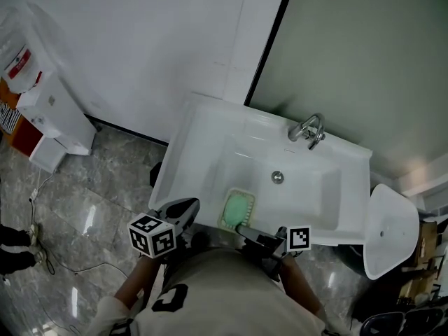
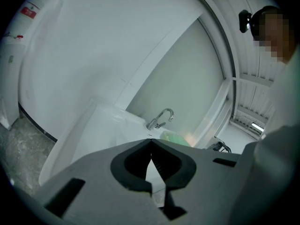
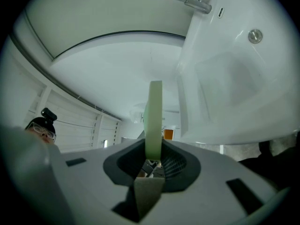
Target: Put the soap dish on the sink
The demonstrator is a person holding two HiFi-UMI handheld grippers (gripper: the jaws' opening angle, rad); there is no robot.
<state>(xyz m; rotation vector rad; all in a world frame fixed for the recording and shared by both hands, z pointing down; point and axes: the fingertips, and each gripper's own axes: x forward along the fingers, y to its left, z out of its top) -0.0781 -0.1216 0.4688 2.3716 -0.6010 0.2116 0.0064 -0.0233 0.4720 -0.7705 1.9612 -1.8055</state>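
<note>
Soap dish point(image 1: 237, 210) juts straight ahead of my right gripper point(image 1: 243, 228), pinched by its near edge over the sink's point(image 1: 196, 138) front rim. My left gripper point(image 1: 189, 206) sits alongside, closed and empty.

Walls: a white panel point(image 1: 140, 47) and a grey-green panel point(image 1: 364, 47) are divided by a black strip point(image 1: 269, 40) | Floor: grey marble tiles point(image 1: 84, 215) are marked by glare | Furniture: a white cabinet point(image 1: 52, 110) is set against the white panel.
</note>
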